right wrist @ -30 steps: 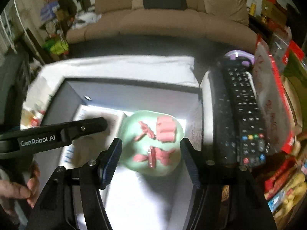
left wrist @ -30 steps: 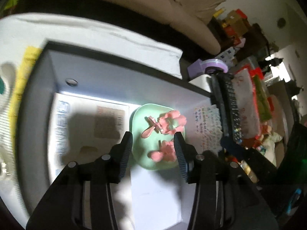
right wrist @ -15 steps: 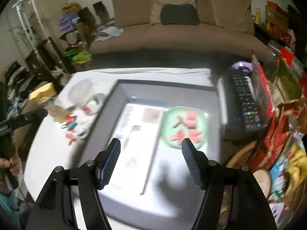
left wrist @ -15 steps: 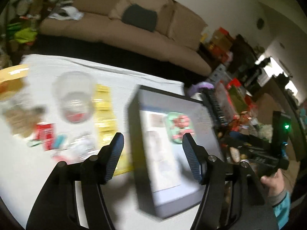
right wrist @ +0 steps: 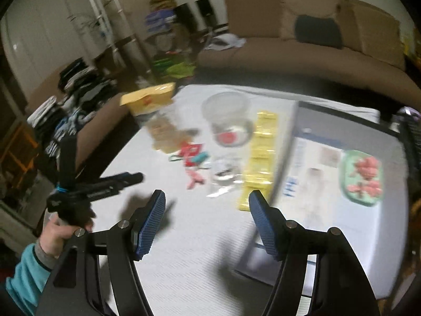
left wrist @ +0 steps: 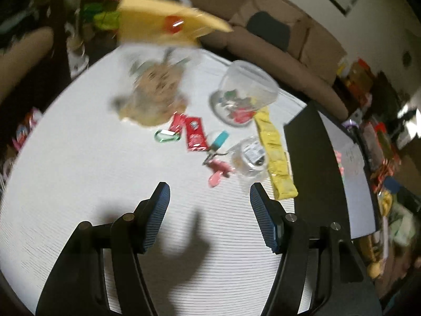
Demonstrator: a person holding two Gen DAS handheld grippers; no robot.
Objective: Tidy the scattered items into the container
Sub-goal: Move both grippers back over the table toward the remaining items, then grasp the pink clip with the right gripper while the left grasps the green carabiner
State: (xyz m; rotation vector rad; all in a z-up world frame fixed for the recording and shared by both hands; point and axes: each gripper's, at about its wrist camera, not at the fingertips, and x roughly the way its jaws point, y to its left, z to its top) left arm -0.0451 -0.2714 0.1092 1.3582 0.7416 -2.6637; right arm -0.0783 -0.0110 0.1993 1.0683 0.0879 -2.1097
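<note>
both grippers have swung away from the grey box (right wrist: 342, 163), which filled both views a second ago, and now face the white table (left wrist: 79, 158) with its scattered bits. the left gripper (left wrist: 209, 197), jaws narrower a second ago, now stands about half open with nothing between the pads. the right gripper (right wrist: 207, 202) is likewise about half open and empty.

containers: the grey box sits at the table's right side; inside lies a green tray (right wrist: 360, 177) holding pink pieces, beside a printed sheet. a clear plastic tub (left wrist: 246, 92) stands on the table with small coloured items at the bottom, red among them; blur hides what they are.

scattered on the table, near the tub: a green carabiner (left wrist: 167, 135), red sachets (left wrist: 194, 133), a teal piece (left wrist: 220, 138), pink clips (left wrist: 218, 169), a small clear jar (left wrist: 250, 155). a yellow packet strip (left wrist: 275, 155) runs just beside the box wall. a tan blurred bundle (left wrist: 155, 94) and a yellow box (left wrist: 168, 23) lie further back.

in the right wrist view a hand (right wrist: 61, 230) in a teal sleeve holds the left gripper low at the left.
</note>
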